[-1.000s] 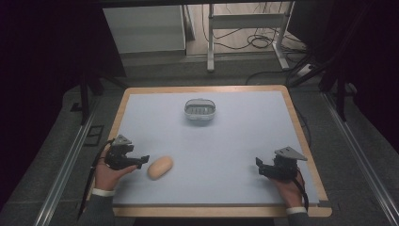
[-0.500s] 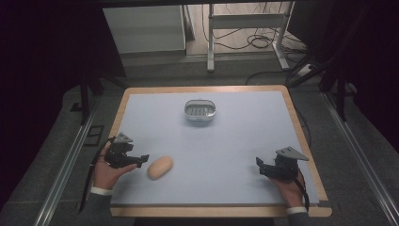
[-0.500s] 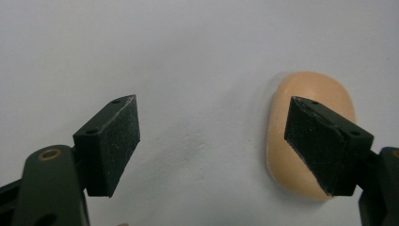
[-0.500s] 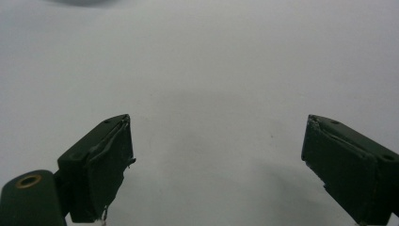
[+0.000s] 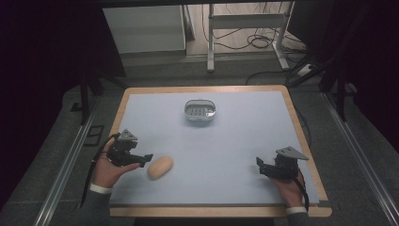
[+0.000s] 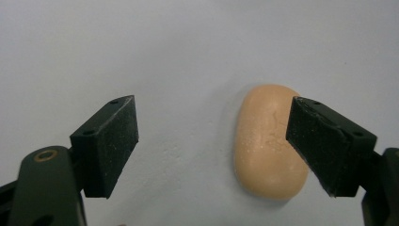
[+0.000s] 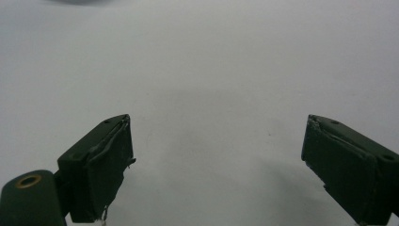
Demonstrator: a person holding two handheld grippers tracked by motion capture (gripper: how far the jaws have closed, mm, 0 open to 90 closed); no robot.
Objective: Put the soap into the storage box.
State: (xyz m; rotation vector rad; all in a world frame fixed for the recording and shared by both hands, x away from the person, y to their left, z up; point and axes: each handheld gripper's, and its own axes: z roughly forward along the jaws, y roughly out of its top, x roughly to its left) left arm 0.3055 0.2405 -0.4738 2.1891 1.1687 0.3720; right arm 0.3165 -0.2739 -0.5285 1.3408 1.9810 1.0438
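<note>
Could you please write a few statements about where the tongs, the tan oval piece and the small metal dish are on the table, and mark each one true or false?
1. The left tongs are open, with the tan oval piece lying on the table by one jaw. True.
2. The right tongs are shut on the tan oval piece. False: they are open over bare table, far from it.
3. The metal dish sits toward the far side of the table. True.
4. The tan oval piece lies inside the metal dish. False: it lies on the table near the left tongs, well apart from the dish.
5. The left tongs have lifted the piece. False: it rests on the table.
</note>
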